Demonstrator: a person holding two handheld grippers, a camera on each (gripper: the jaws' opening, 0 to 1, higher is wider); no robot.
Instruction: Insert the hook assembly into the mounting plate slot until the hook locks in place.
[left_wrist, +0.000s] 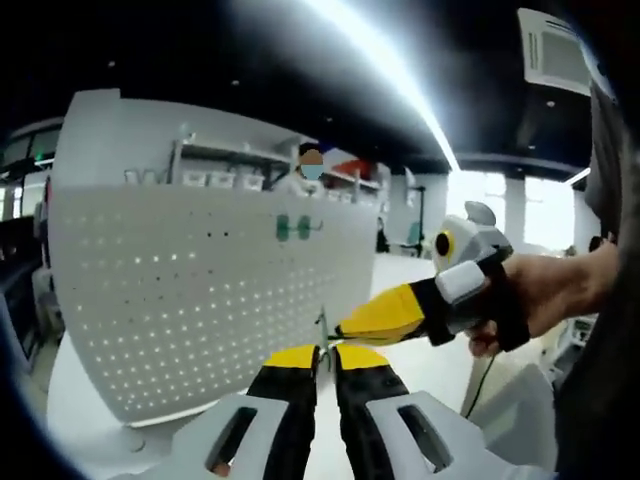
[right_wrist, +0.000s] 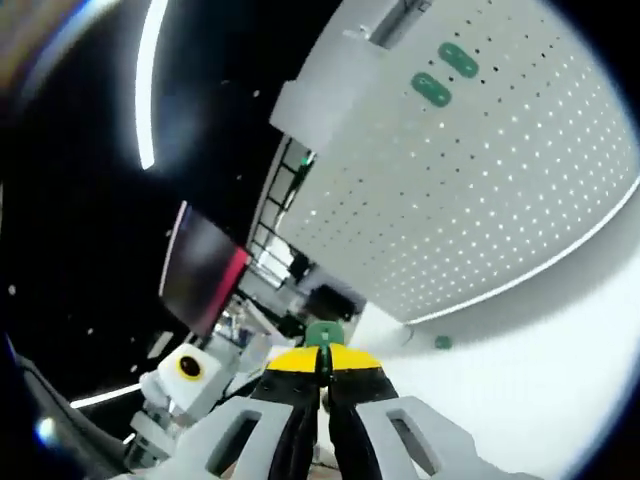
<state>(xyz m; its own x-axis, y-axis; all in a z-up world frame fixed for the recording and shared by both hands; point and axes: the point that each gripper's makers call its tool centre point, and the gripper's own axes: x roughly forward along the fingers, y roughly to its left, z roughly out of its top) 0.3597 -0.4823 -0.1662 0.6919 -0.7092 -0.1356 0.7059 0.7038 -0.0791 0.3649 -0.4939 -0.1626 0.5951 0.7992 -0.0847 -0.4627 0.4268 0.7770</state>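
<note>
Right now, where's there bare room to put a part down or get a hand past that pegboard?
The white tabletop in front of the pegboard is mostly bare, apart from a small green piece near the board's base. The board's lower holes are free; two green hooks sit high up. It is crowded where the left gripper and right gripper meet.

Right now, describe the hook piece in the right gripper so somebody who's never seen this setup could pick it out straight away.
Start from the big white pegboard, which stands on the white table. Nearer the camera, the right gripper has its yellow-tipped jaws pinched together on a small green hook piece. Two similar green pieces sit up on the board and another green bit lies on the table; this one is clamped in the jaws.
</note>
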